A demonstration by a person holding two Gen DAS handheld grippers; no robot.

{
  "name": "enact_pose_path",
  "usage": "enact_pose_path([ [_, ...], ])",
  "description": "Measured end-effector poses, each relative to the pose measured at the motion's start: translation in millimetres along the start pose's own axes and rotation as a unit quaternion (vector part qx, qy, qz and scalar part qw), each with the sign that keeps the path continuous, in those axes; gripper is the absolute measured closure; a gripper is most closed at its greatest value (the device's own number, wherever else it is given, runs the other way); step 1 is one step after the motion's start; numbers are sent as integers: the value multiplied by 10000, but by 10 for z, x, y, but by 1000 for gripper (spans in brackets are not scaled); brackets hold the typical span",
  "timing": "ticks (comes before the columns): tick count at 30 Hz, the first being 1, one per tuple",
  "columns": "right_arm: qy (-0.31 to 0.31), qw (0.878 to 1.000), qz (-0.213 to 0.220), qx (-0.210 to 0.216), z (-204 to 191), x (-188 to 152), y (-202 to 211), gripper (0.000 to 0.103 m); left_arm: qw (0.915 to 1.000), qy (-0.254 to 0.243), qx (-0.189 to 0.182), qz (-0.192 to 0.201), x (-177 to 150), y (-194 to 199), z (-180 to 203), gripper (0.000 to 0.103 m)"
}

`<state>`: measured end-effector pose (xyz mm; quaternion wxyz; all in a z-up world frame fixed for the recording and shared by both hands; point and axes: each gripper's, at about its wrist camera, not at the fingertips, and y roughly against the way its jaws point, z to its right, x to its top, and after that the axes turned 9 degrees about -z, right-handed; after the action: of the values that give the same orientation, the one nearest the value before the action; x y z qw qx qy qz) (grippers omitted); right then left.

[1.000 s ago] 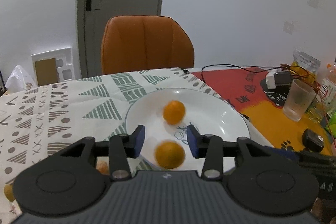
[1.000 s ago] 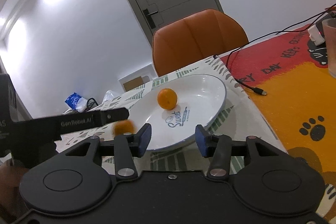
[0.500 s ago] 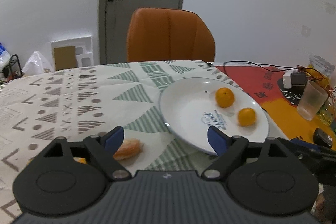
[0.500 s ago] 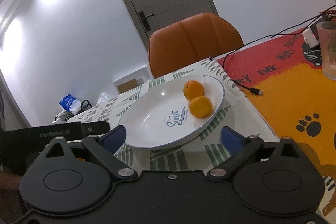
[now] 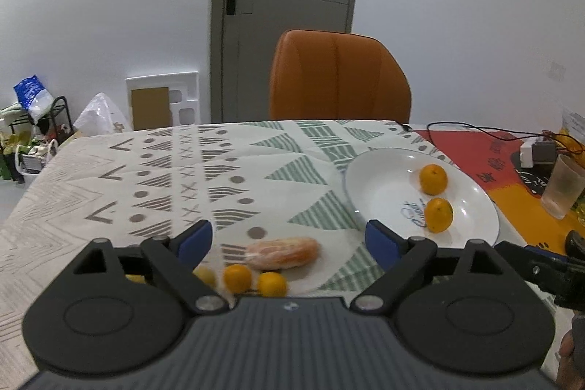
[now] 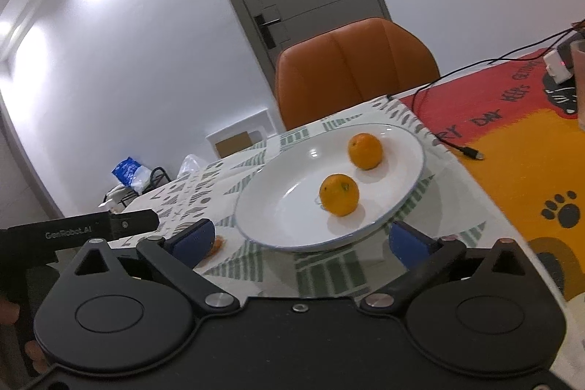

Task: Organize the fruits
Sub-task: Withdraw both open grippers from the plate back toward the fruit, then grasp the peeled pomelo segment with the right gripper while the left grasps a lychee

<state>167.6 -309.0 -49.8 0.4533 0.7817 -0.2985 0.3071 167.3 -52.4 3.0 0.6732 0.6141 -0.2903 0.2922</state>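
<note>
A white plate (image 5: 380,185) holds two oranges, one farther (image 5: 433,178) and one nearer (image 5: 438,215); the plate (image 6: 285,207) and both oranges (image 6: 364,151) (image 6: 339,194) also show in the right wrist view. My left gripper (image 5: 289,242) is open and empty, above a wrapped orange-coloured item (image 5: 281,253) and several small oranges (image 5: 237,277) on the tablecloth. My right gripper (image 6: 299,238) is open and empty, just before the plate's near rim.
An orange chair (image 5: 338,77) stands behind the table. A black cable (image 6: 453,141) lies on the red and orange mat (image 6: 523,148). A clear cup (image 5: 561,187) and a charger stand at the far right. The left gripper's body (image 6: 73,229) shows at left.
The left gripper dropped an orange into the plate, opened wide and swung left toward the loose fruit. The right gripper opened wide. Two oranges now rest in the plate.
</note>
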Motion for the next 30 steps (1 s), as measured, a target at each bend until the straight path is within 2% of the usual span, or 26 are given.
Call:
enact_pose_path([
  [6,161,9998,-61,108,-174,-13,-30,0,9999,113,87,32,-23,134,-208,14],
  [11,306,9992,-143,220,-331,-40,-83,0,9997,232,-13,50,-52,245,-389,14],
  [30,772,9929,-560,713,-890,-144,-337,0,9967,781,223,32,-312,448,-1014,14],
])
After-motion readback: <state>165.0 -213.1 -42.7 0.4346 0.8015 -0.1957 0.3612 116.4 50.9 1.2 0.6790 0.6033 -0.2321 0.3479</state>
